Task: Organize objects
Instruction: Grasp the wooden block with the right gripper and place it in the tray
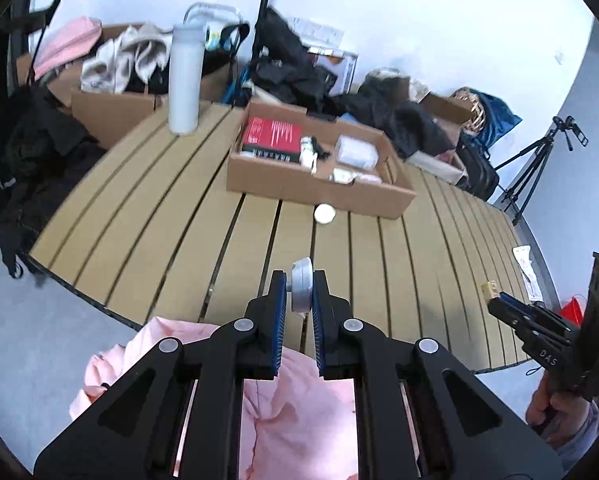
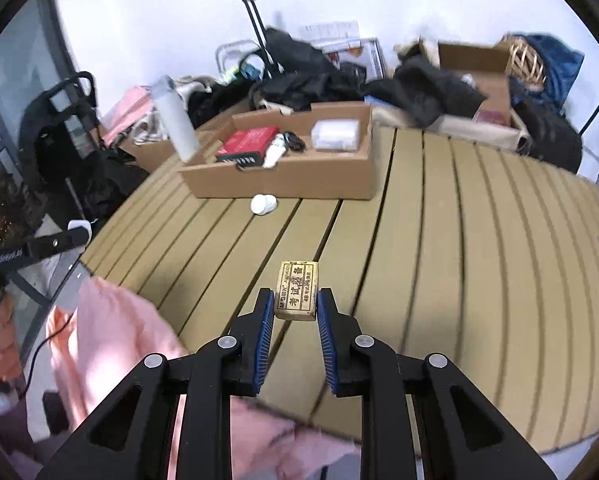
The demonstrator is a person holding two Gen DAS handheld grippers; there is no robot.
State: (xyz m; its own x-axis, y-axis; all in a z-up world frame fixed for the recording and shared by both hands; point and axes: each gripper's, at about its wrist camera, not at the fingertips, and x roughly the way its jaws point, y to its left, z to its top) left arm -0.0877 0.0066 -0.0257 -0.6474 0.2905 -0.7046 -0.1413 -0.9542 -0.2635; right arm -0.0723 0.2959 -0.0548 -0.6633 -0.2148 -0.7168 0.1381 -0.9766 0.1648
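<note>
The left tool (image 1: pixel 299 290) is clenched on a small silver disc (image 1: pixel 302 288), held on edge between the blue pads above the slatted table (image 1: pixel 159 220); the right tool (image 2: pixel 295 310) grips a tan eraser (image 2: pixel 296 295) with printed characters on its face, its sides pressed by the pads, raised over the table's near part; in the left view the right tool (image 1: pixel 495 298) shows at the far right edge, the eraser (image 1: pixel 488 291) at its tip, a hand (image 1: pixel 547 408) below it; in the right view a hand (image 2: pixel 1 344) grips the left tool's handle at the left edge.

A shallow cardboard box (image 2: pixel 283 184) lies on the far part of the table; inside it are a red book (image 2: pixel 247 142), a small white bottle (image 2: pixel 273 156) lying down, a black item (image 2: pixel 293 140) beside that, and a white packet (image 2: pixel 335 134) at the right end; a small white jar (image 2: pixel 263 203) lies on the table just in front of the box; a tall white flask (image 1: pixel 185 80) stands upright to the left of the box, near the table's far edge.

Pink cloth (image 1: pixel 291 408) hangs at the near edge beneath both tools; beyond the table, dark clothing (image 1: pixel 291 64), bags and more cartons are piled against a white wall; a tripod (image 1: pixel 535 168) stands at the right.
</note>
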